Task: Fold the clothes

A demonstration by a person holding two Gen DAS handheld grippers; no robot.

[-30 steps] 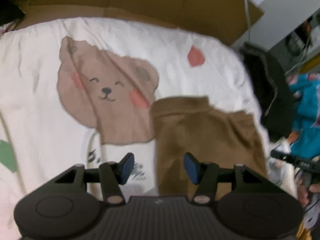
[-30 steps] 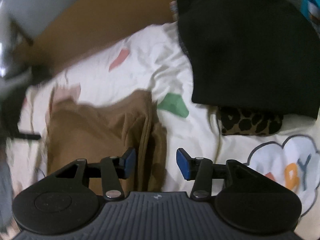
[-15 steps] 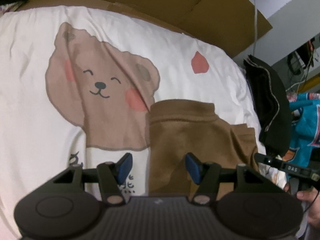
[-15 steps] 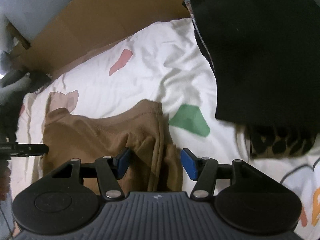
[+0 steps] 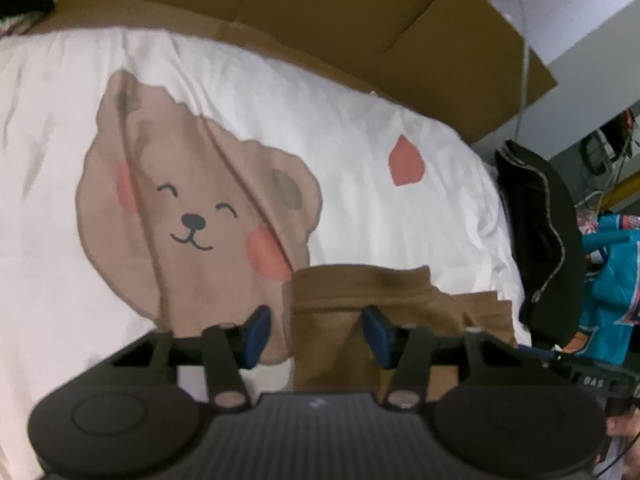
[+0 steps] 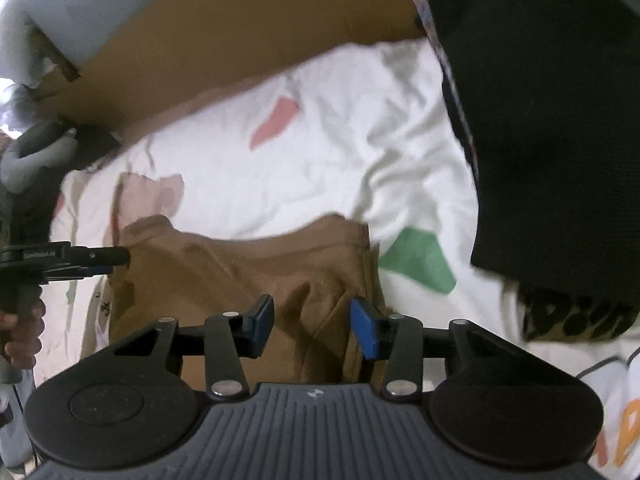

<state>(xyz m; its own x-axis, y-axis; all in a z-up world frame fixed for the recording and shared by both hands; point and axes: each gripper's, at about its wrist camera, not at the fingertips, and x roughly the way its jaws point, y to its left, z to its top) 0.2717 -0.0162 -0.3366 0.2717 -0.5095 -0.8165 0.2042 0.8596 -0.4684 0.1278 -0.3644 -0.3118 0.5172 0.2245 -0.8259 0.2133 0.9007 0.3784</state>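
Observation:
A brown garment (image 5: 352, 296) lies partly folded on a white bear-print sheet (image 5: 360, 152). My left gripper (image 5: 316, 334) hangs low over the garment's near left part. Its jaws are closing, the cloth's left edge lies between them, and the pads do not press on it. My right gripper (image 6: 312, 326) is over the bunched right side of the brown garment (image 6: 248, 264). Its jaws are closing around a raised fold, with a gap still showing at the pads. The left gripper (image 6: 100, 260) also appears at the garment's left edge in the right wrist view.
A black garment (image 6: 560, 120) lies at the right, partly over a leopard-print cloth (image 6: 580, 316). Flattened cardboard (image 5: 320, 20) borders the sheet's far side. A teal garment (image 5: 616, 288) hangs beyond the black garment (image 5: 540, 240). A person's hand (image 6: 20, 332) holds the left tool.
Both grippers have come down closer to the brown garment, and both pairs of jaws have narrowed. The garment's edge now sits between the left jaws, and the bunched fold between the right ones.

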